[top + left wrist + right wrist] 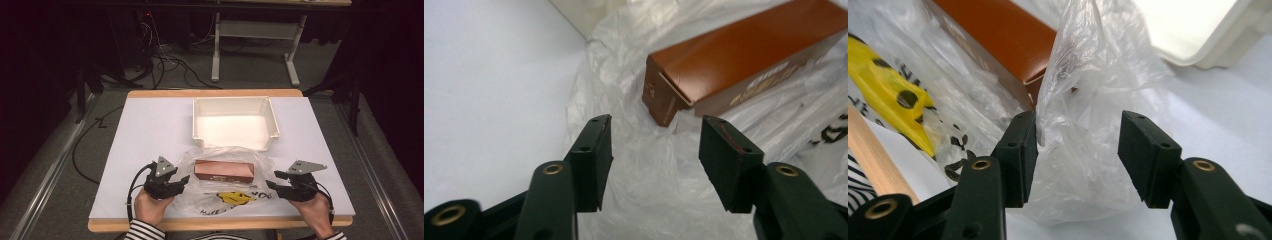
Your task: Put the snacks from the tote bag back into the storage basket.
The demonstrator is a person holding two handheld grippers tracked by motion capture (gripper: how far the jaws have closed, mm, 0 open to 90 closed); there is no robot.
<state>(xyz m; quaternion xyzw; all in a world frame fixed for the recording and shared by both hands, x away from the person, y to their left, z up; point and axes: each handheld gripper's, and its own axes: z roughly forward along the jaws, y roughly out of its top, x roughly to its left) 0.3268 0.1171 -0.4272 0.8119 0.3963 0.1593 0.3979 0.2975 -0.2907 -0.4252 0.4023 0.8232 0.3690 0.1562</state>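
A long copper-brown box (224, 171) lies on a crumpled clear plastic bag (200, 197) with a yellow face print (235, 197), at the front middle of the table. My left gripper (186, 180) stands open at the bag's left edge. In the left gripper view, the jaws of my left gripper (655, 145) are apart over the bag (624, 75), just short of the end of the box (744, 55). My right gripper (270, 185) is open at the bag's right edge. A raised fold of the bag (1083, 75) stands between the jaws of my right gripper (1078, 150), against one jaw.
A white open tray (272, 117) stands behind the bag, at the middle back of the white table top (150, 130). The table's wooden front edge (220, 223) runs just under the person's hands. Cables and table legs are on the floor beyond.
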